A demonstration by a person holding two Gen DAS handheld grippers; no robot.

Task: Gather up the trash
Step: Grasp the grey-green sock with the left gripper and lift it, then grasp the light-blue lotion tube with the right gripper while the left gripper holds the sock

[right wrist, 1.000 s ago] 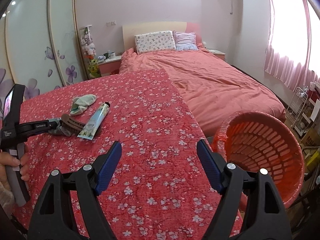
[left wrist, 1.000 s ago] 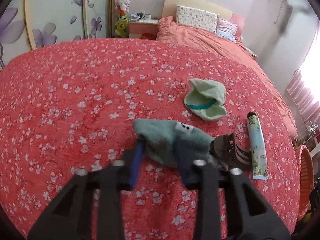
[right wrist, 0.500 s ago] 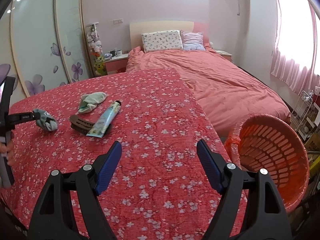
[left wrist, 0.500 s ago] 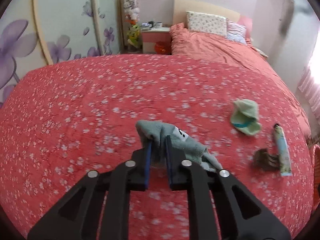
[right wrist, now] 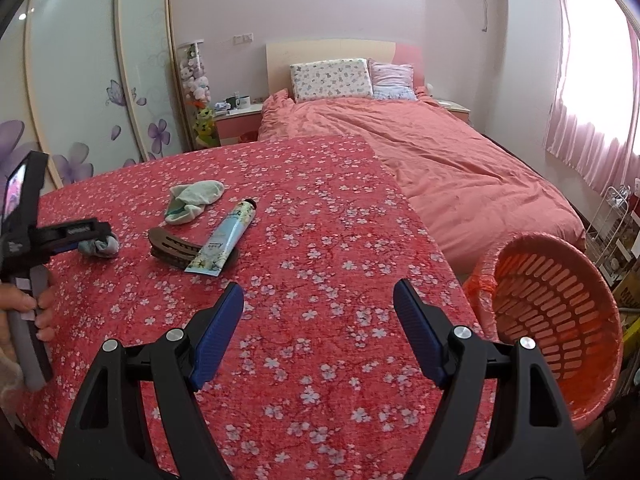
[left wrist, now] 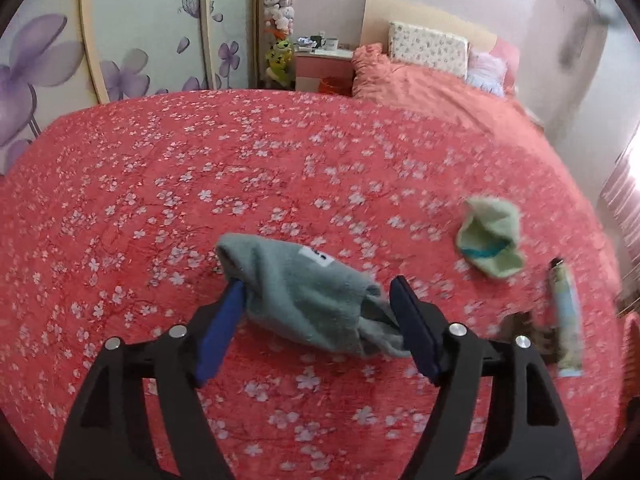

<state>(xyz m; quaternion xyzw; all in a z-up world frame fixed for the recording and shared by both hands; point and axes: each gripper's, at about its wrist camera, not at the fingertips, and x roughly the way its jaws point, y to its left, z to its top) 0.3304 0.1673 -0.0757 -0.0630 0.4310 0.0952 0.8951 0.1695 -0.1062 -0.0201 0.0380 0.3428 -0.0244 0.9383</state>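
A: Where does the grey-green sock [left wrist: 304, 300] sit with respect to the left gripper [left wrist: 320, 320]?

B: Right between its blue pads. The jaws are opening around it. The left pad [left wrist: 222, 332] still touches the sock's edge; the right pad stands at its bunched end, and I cannot tell whether it presses. The sock lies on the red flowered cover [left wrist: 200, 184].

A: And seen from the other side?

B: In the right wrist view the sock [right wrist: 100, 246] is a small lump at the tip of the left gripper [right wrist: 86, 236], which a hand [right wrist: 24, 312] holds at the picture's left edge.

A: What lies around the sock?

B: Taking the sock as the mark: just to its right in the right wrist view lies a brown hair clip [right wrist: 172, 246], and a pale blue tube [right wrist: 224, 240] rests across that clip. Beyond the sock, farther up the cover, sits a light green sock [right wrist: 192, 200]. None of them touches the grey-green one.

A: The right gripper [right wrist: 318, 328]?

B: Wide apart, nothing between the pads, hanging over bare cover well to the right of the sock.

A: Anything else?

B: An orange slotted basket [right wrist: 560, 312] sits tilted beyond the cover's right edge, far from the sock. Clip and tube lie between sock and basket.
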